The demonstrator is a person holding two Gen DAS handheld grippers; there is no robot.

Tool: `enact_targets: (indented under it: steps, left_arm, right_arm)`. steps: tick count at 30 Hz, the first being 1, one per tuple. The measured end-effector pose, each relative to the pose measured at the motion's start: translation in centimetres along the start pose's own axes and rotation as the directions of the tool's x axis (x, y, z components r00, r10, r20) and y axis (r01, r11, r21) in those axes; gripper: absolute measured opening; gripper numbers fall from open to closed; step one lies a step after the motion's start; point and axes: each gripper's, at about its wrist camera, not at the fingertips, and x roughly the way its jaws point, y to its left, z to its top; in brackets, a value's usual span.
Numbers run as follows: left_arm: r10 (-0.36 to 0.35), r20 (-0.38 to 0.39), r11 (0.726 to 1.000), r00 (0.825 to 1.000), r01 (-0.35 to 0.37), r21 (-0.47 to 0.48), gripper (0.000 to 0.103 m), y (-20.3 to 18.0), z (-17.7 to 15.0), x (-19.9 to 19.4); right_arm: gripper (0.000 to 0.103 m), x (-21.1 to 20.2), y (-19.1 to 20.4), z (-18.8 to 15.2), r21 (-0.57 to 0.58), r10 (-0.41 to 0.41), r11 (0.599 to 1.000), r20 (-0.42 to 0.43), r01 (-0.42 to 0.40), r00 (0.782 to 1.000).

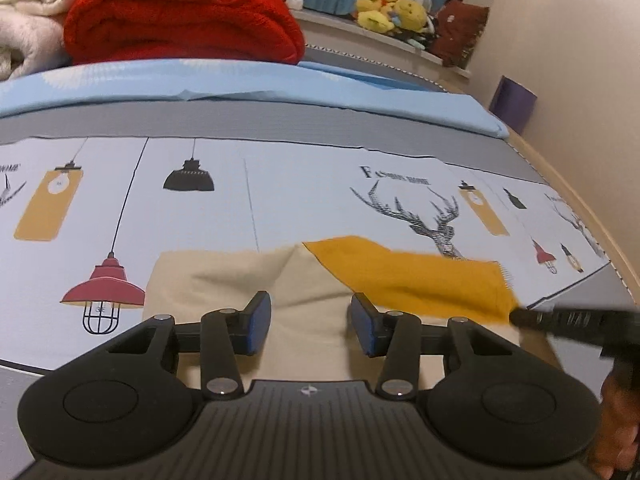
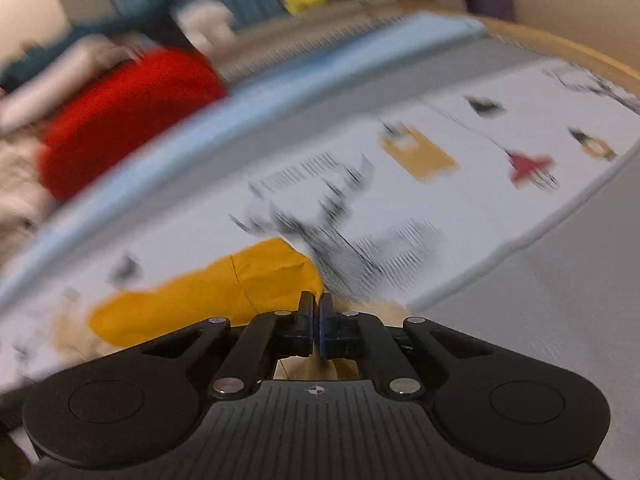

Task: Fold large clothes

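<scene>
Between the blue pads of the left hand-held gripper (image 1: 310,326), which stand apart and clamp nothing, lies the cream body of the garment (image 1: 224,280), spread on the bed (image 1: 280,184) so it can be folded flat. At its right, the right hand-held gripper (image 2: 316,326) has its jaws pressed together at the edge of the mustard-yellow sleeve (image 2: 208,300); it seems to pinch the cloth, likely to carry that sleeve over the body. Farther back, a red blanket (image 1: 180,16) sits by the pillows, clear of the work.
</scene>
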Motion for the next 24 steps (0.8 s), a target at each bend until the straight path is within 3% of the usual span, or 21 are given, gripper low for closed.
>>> enact_targets:
  steps: [5,9,12,15,17,19,20,22,23,24]
  left_arm:
    - [0.053,0.016,0.998,0.998,-0.054,0.016,0.051,0.3,1.2,-2.6]
    - [-0.093,-0.023,0.996,0.995,0.093,0.016,0.051,1.5,1.7,-6.6]
    - [-0.197,-0.083,0.971,0.977,0.206,0.122,0.052,1.3,0.9,-9.2]
    - [-0.278,-0.196,0.930,0.940,0.314,0.189,0.053,0.7,-1.1,-10.2]
    - [-0.276,-0.297,0.902,0.914,0.353,0.248,0.055,0.0,-3.3,-10.0]
    - [-0.180,-0.366,0.873,0.913,0.320,0.368,0.062,-1.1,-6.5,-9.8]
    - [-0.136,-0.363,0.841,0.922,0.301,0.449,0.064,-1.7,-8.0,-10.4]
    - [-0.114,-0.356,0.776,0.928,0.307,0.551,0.067,-2.0,-9.5,-12.3]
    - [-0.113,-0.370,0.772,0.922,0.316,0.552,0.067,-1.7,-9.6,-13.2]
    - [-0.108,-0.396,0.784,0.912,0.323,0.530,0.068,-1.1,-9.4,-13.9]
  right_arm:
    - [0.001,2.0,0.0,-1.3,-0.059,-0.084,0.995,-0.054,0.080,0.995]
    - [0.005,0.7,-0.7,-0.8,-0.058,-0.214,0.975,-0.005,0.214,0.977]
    - [0.006,-2.6,-1.9,0.0,0.018,-0.132,0.991,0.084,0.131,0.988]
    - [0.006,-6.7,-1.5,-0.2,-0.057,0.055,0.997,0.142,-0.048,0.988]
    - [0.016,-8.5,-1.1,-1.4,-0.135,0.191,0.975,0.082,-0.179,0.978]
    - [0.021,-8.5,-0.7,-3.4,-0.208,0.247,0.942,-0.105,-0.264,0.963]
    - [0.021,-7.7,-0.6,-4.7,-0.242,0.200,0.937,-0.218,-0.252,0.955]
    - [0.024,-6.6,-1.3,-7.8,-0.343,-0.003,0.931,-0.348,-0.125,0.937]
    - [0.030,-6.8,-2.0,-8.6,-0.361,-0.049,0.928,-0.359,-0.090,0.932]
    - [0.032,-7.3,-2.8,-8.9,-0.351,-0.069,0.934,-0.367,-0.069,0.928]
